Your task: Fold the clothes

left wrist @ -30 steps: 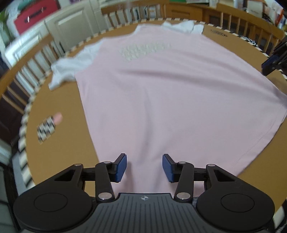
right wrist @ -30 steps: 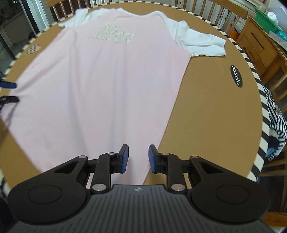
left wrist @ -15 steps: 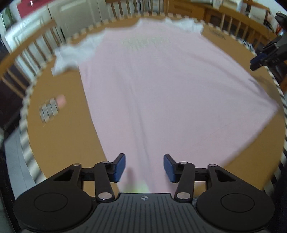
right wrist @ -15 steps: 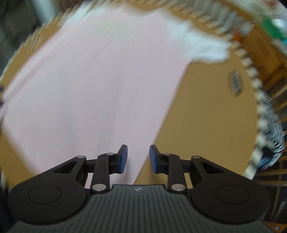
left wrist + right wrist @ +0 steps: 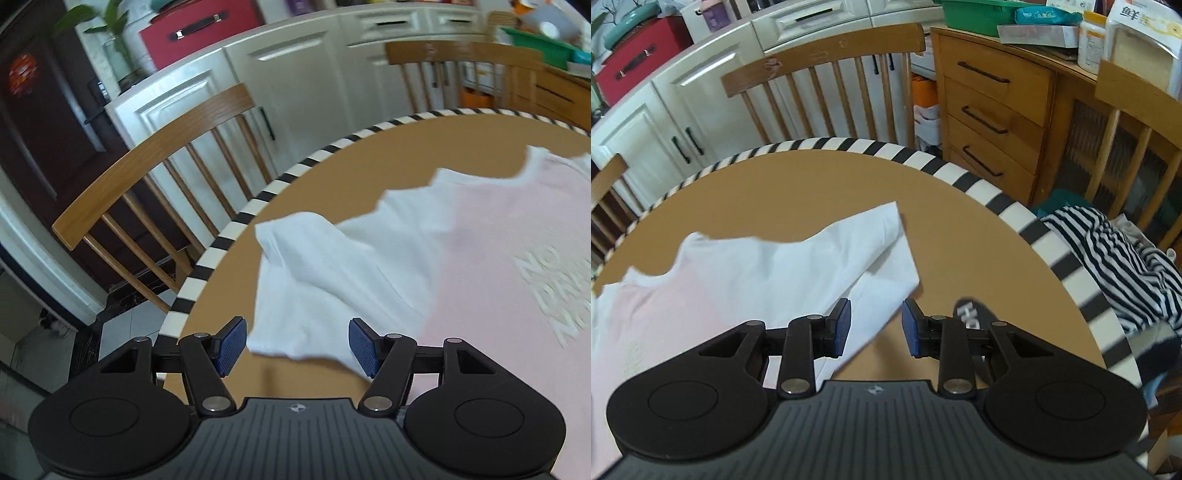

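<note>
OK, both grippers have swung off the shirt's bottom hem and up to the sleeves. The left gripper (image 5: 294,345) now hovers over the end of one white sleeve (image 5: 314,280), jaws opening, pads clear of the cloth. The right gripper (image 5: 876,326) sits over the other white sleeve (image 5: 827,266), jaws apart, nothing pinched. The pink T-shirt (image 5: 498,295) lies flat on the round brown table (image 5: 960,236). Likely next: pinch the sleeves, fold them inward.
</note>
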Tool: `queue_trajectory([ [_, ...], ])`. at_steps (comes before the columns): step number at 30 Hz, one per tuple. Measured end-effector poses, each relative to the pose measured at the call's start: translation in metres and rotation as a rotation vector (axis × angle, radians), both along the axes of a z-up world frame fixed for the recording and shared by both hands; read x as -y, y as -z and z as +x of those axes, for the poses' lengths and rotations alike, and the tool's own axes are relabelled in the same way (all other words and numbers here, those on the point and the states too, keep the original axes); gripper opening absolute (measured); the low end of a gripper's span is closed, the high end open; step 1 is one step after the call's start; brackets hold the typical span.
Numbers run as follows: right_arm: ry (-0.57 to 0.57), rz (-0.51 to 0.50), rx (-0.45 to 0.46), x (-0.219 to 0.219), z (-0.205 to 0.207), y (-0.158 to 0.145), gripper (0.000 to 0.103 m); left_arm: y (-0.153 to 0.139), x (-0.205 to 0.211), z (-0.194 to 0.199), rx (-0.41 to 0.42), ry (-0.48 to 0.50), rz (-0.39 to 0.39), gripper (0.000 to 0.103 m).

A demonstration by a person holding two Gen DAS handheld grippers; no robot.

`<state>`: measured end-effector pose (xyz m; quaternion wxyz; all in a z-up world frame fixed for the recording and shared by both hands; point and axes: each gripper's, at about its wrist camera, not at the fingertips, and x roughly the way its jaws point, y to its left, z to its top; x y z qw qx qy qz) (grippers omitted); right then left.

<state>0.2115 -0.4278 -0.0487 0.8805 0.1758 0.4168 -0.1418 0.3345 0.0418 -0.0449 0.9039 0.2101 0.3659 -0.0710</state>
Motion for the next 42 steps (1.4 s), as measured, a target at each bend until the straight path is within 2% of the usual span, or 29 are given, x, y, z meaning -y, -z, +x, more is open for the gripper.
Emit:
queue_trajectory([
  [2, -0.019, -0.045, 0.01, -0.002, 0.009, 0.005, 0.033, 0.001, -0.003, 0.009, 0.026, -0.02, -0.011, 0.064],
  [3, -0.037, -0.07, 0.016, -0.004, 0.014, 0.006, 0.037, 0.004, -0.003, 0.014, 0.028, -0.021, -0.016, 0.064],
  [4, -0.055, -0.096, 0.023, -0.006, 0.019, 0.007, 0.047, 0.007, -0.003, 0.017, 0.025, -0.016, -0.018, 0.064],
  [6, -0.092, -0.129, 0.004, -0.011, 0.029, 0.013, 0.048, 0.015, -0.005, 0.022, 0.024, -0.017, -0.004, 0.065],
  [7, -0.121, -0.13, -0.01, -0.014, 0.032, 0.016, 0.038, 0.019, -0.007, 0.024, 0.023, -0.021, 0.0, 0.066],
  [8, -0.15, -0.127, -0.026, -0.017, 0.036, 0.022, 0.013, 0.022, -0.01, 0.027, 0.024, -0.029, -0.011, 0.066],
  [9, -0.162, -0.135, -0.037, -0.021, 0.036, 0.024, 0.005, 0.024, -0.012, 0.03, 0.025, -0.038, -0.021, 0.068],
  [12, -0.183, -0.166, -0.04, -0.027, 0.033, 0.028, 0.005, 0.031, -0.017, 0.031, -0.012, -0.061, -0.084, 0.068],
  [14, -0.173, -0.165, -0.032, -0.025, 0.029, 0.024, 0.003, 0.031, -0.018, 0.031, -0.023, -0.042, -0.121, 0.056],
  [16, -0.162, -0.164, -0.021, -0.023, 0.024, 0.02, 0.002, 0.03, -0.016, 0.031, -0.058, -0.035, -0.161, 0.005],
  [17, -0.168, -0.178, -0.019, -0.024, 0.02, 0.019, 0.002, 0.029, -0.014, 0.031, -0.079, -0.041, -0.177, 0.003],
  [21, -0.175, -0.199, -0.018, -0.025, 0.001, 0.014, 0.002, 0.028, -0.009, 0.012, -0.075, -0.04, -0.149, 0.003],
  [25, -0.169, -0.193, -0.027, -0.024, -0.022, 0.012, 0.002, 0.027, -0.029, -0.014, -0.088, -0.117, -0.231, 0.003],
  [29, -0.135, -0.189, -0.038, -0.019, -0.042, 0.011, 0.002, 0.026, -0.045, -0.041, -0.08, -0.148, -0.251, 0.003],
  [32, -0.087, -0.134, -0.028, -0.015, -0.062, 0.005, 0.001, 0.024, -0.055, -0.057, -0.093, -0.182, -0.291, 0.003],
  [36, -0.092, -0.106, -0.094, -0.017, -0.077, 0.012, 0.001, 0.024, -0.061, -0.076, -0.114, -0.199, -0.311, 0.004],
  [38, -0.1, -0.099, -0.1, -0.018, -0.082, 0.014, 0.001, 0.022, -0.063, -0.082, -0.122, -0.19, -0.312, 0.007],
  [40, -0.104, -0.119, -0.063, -0.016, -0.083, 0.008, 0.004, 0.013, -0.067, -0.084, -0.096, -0.196, -0.293, 0.022],
  [42, -0.113, -0.144, -0.021, -0.011, -0.076, -0.002, 0.009, 0.0, -0.072, -0.084, -0.052, -0.212, -0.272, 0.03],
])
